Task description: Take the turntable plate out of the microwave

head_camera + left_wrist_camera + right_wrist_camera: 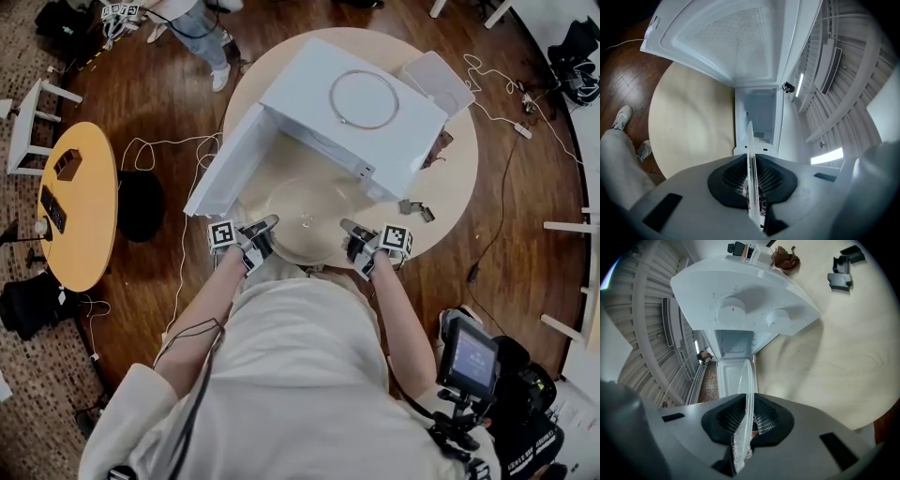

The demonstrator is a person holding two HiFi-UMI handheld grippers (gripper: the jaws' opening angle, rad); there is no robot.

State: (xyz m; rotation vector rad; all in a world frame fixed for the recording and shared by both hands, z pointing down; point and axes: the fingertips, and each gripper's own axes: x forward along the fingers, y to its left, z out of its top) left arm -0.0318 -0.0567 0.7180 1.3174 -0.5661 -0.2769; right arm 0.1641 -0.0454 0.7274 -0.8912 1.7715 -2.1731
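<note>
Plate position: the glass turntable plate is out of the microwave. It lies roughly flat just in front of the microwave's open mouth, beside the swung-out door. From the head view I cannot tell whether it hangs clear of the round table under the microwave or already rests on it.
Left tongs: the left gripper has its jaws closed down to the thickness of the glass. They pinch the rim on the side nearer the microwave's door, and the plate shows edge-on between the pads.
Right tongs: the right gripper is closed the same way on the opposite rim, the side nearer the microwave's control panel, with the glass edge running up between its pads.
Handling: probably fairly heavy for its size, rigid, smooth and slippery, and likely to chip or shatter if dropped or knocked on the microwave's sill.
Where to hold: two opposite points on the rim, as now, with pads well past the lip. An even squeeze should keep it from tilting.
Arm pose: both forearms reach forward from the body toward the microwave. The grippers are nosed slightly down and angled inward toward each other, marker cubes uppermost.
</note>
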